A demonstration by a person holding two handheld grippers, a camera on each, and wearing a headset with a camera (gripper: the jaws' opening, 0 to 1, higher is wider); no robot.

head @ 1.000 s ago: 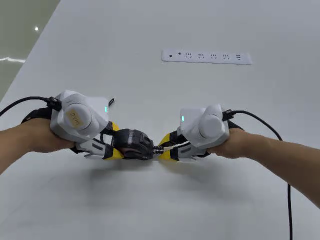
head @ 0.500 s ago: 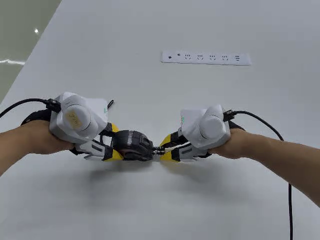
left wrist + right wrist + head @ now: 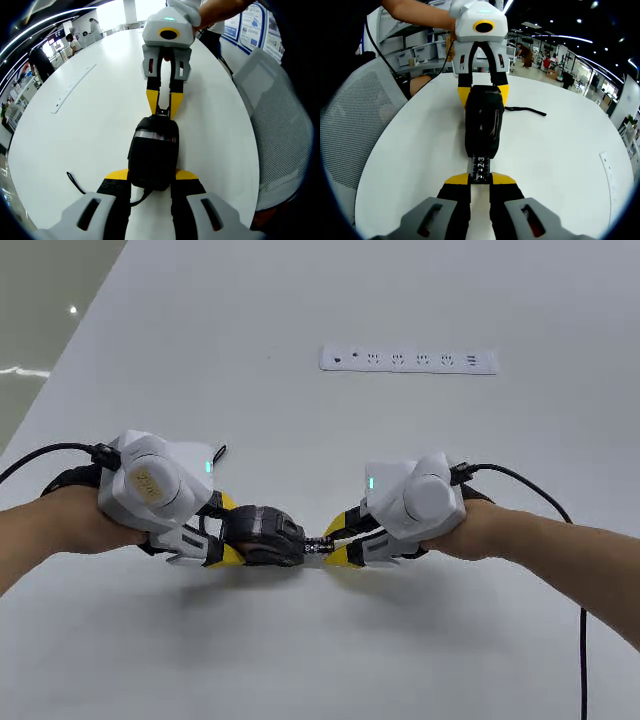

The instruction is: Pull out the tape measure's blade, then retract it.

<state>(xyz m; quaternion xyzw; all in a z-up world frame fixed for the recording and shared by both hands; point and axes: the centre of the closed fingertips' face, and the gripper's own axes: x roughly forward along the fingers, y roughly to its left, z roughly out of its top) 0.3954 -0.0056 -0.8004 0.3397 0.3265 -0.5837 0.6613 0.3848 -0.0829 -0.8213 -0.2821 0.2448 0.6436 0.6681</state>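
A black tape measure [image 3: 263, 535] lies on the white table between the two grippers. My left gripper [image 3: 230, 542] is shut on its case [image 3: 153, 152], yellow-tipped fingers [image 3: 117, 174] on both sides. My right gripper [image 3: 335, 544] is shut on the end of the blade [image 3: 480, 170], of which a short stretch with printed numbers shows just outside the case [image 3: 482, 125]. In the left gripper view the right gripper [image 3: 163, 102] faces me from beyond the case. A thin black wrist strap [image 3: 526, 110] trails from the case onto the table.
A white power strip [image 3: 408, 359] lies flat further back on the table [image 3: 300, 640]. Black cables [image 3: 530, 490] run from both grippers. A grey mesh chair [image 3: 280, 125] stands at the table edge. People and shelves are far off in the room.
The two grippers have drawn slightly apart, the right one edging right, so a little more blade shows between case and right gripper.
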